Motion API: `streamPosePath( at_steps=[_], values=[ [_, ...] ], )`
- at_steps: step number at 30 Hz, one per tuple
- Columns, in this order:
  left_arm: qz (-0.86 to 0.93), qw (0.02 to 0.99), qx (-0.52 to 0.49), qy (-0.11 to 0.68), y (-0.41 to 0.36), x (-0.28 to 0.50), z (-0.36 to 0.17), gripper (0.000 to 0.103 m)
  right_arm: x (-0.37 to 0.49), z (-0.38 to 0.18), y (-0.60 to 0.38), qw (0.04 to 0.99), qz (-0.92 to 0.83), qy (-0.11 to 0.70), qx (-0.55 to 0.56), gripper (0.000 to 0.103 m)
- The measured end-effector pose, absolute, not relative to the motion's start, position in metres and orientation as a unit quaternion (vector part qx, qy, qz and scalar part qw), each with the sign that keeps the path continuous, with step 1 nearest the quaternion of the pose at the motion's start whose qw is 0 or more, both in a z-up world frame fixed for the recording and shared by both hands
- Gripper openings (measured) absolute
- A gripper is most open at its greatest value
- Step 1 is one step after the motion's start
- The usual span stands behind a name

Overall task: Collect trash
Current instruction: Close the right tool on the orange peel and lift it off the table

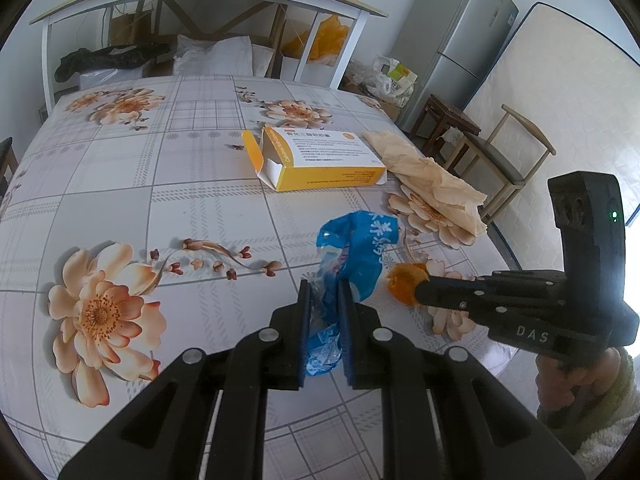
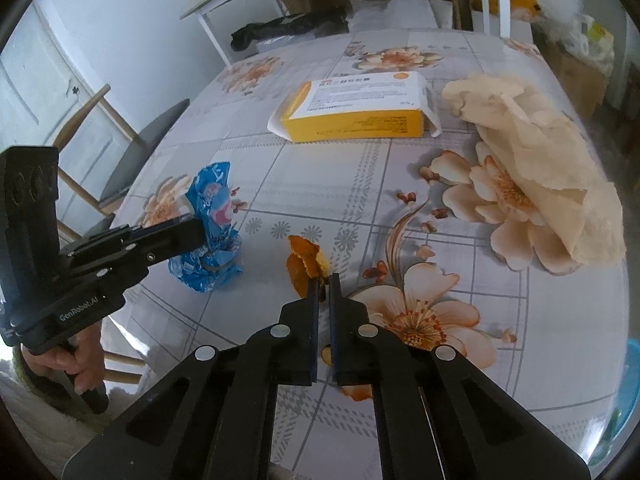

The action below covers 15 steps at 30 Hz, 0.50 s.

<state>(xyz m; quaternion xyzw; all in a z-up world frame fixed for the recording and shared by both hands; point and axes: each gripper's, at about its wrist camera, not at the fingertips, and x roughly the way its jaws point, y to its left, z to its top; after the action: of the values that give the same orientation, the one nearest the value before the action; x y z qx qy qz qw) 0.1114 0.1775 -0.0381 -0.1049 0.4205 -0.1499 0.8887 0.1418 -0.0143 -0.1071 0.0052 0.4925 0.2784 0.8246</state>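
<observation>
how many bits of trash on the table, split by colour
blue: 1, plastic wrapper in the left tool
orange: 1, peel in the right tool
yellow and white: 1, box
beige: 1, crumpled paper
total: 4

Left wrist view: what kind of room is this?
Likely a lived-in home room, part dining, part storage: a table with floral cloth, a fridge, a mattress leaning on the wall, wooden chairs beside.

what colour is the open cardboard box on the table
Yellow and white open cardboard box, with small printed text on top; clearest in the left wrist view.
</observation>
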Motion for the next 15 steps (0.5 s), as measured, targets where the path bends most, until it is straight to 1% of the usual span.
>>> streamPosePath(
  at_steps=[15],
  values=[
    [-0.154, 0.892, -0.1, 0.413, 0.178, 0.114, -0.03, 0.013, 0.14, -0.088, -0.033, 0.839, 0.276, 0.468, 0.038, 0.003]
  ],
)
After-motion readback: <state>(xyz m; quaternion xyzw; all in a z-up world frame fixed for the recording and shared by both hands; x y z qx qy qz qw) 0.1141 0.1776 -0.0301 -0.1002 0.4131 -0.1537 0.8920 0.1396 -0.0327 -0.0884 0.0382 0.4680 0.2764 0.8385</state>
